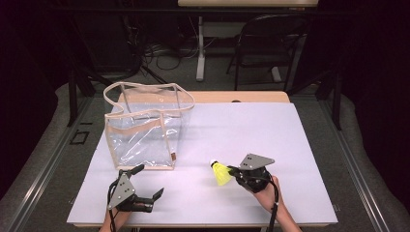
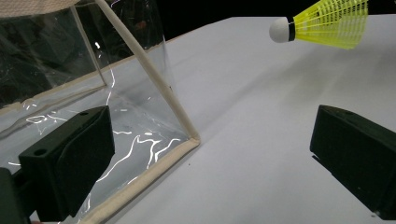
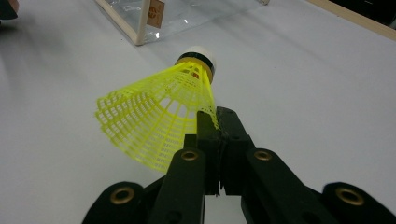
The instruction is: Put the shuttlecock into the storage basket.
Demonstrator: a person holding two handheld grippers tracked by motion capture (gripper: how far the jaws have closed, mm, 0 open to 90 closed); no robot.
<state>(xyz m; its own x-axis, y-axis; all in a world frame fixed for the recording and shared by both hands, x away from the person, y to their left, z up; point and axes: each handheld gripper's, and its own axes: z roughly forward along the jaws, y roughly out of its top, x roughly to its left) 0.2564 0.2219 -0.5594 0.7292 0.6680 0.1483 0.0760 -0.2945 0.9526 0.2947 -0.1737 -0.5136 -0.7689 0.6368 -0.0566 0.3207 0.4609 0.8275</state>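
Note:
A yellow shuttlecock (image 1: 221,173) with a white cork tip is held just above the white table by my right gripper (image 1: 235,170), which is shut on the edge of its mesh skirt (image 3: 159,123); the cork (image 3: 198,57) points away toward the bag. A clear plastic tote bag (image 1: 145,126) with beige trim stands upright on the left half of the table. My left gripper (image 1: 147,181) sits near the front left edge, jaws open and empty, with the bag's near corner (image 2: 189,140) just ahead of it. The shuttlecock (image 2: 327,23) hangs at the upper right of the left gripper view.
The white mat (image 1: 270,130) covers the table and lies bare right of the bag. A small tan tag (image 3: 155,12) marks the bag's corner. Behind the table stand a folding chair (image 1: 268,43) and a desk leg (image 1: 200,48) on grey floor.

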